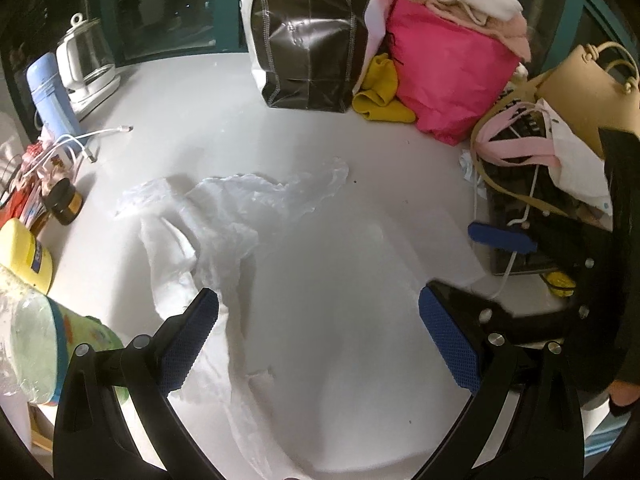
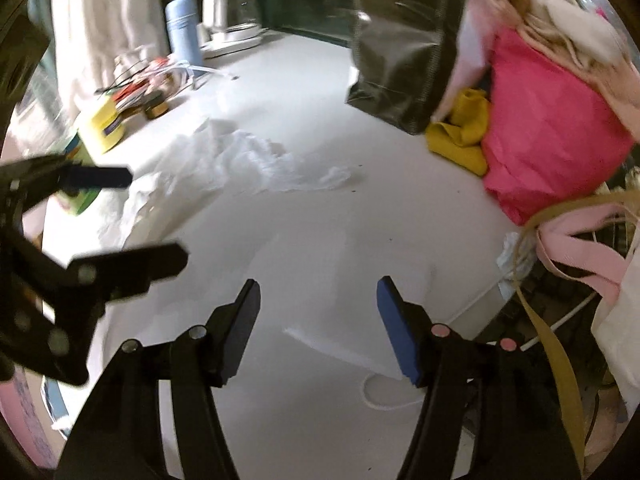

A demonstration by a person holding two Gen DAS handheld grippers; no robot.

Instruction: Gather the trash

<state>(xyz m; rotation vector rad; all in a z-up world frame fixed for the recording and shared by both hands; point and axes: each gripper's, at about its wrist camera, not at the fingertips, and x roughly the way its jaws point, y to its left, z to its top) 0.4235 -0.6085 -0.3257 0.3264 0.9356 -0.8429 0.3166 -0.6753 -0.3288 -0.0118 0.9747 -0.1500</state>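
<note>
A crumpled clear plastic bag lies on the white table, stretching from the middle toward the near left. It also shows in the right wrist view. My left gripper is open and empty, its left finger over the bag's near part. My right gripper is open and empty, above bare table to the right of the bag. A flat white sheet lies just under it. The right gripper's blue pads show in the left wrist view.
A black bag, pink bag and yellow cloth stand at the back. A keyboard pile with pink straps fills the right. A kettle, blue flask, jar and yellow box line the left.
</note>
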